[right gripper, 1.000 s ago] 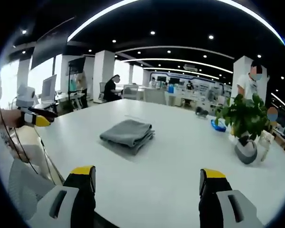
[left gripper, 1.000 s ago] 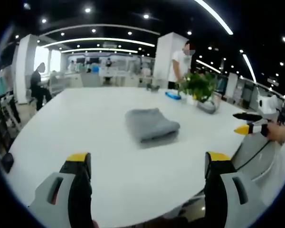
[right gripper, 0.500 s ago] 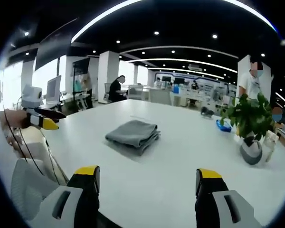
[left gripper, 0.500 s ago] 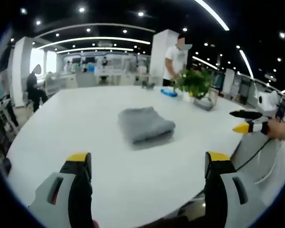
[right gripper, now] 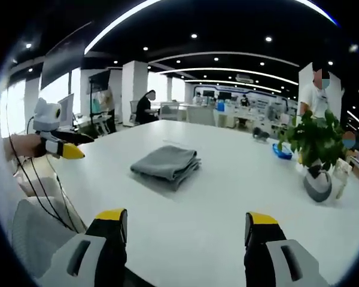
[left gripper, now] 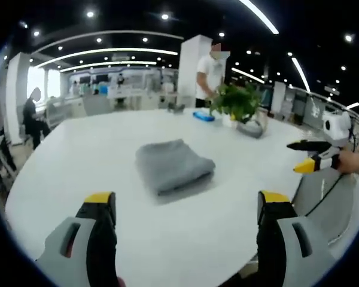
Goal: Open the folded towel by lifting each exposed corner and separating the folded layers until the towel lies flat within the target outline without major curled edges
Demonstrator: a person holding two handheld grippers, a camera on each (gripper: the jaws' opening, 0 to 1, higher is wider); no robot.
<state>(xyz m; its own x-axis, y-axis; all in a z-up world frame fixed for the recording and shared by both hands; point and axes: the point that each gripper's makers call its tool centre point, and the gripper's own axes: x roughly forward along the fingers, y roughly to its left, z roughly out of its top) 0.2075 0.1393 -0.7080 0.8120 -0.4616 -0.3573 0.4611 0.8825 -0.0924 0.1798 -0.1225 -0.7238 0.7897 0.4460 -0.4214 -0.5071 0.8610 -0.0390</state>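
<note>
Both cameras have drifted a little since the earlier frames, while the folded grey towel point(left gripper: 174, 165) point(right gripper: 166, 163) remains folded on the white table point(left gripper: 78, 155) point(right gripper: 239, 179). It lies ahead of the left gripper point(left gripper: 188, 204) and the right gripper point(right gripper: 187, 219) — well apart from both, between their lines of sight. Each gripper's jaws stand wide and hold nothing. A potted plant point(right gripper: 314, 149) sits further along the table.

Towel point(left gripper: 173, 165) is soft grey matt cloth, slightly napped. Worktop point(left gripper: 78, 155) is smooth white with a faint sheen. Left gripper point(left gripper: 187, 206) jaws: black with yellow plastic-looking tips.
</note>
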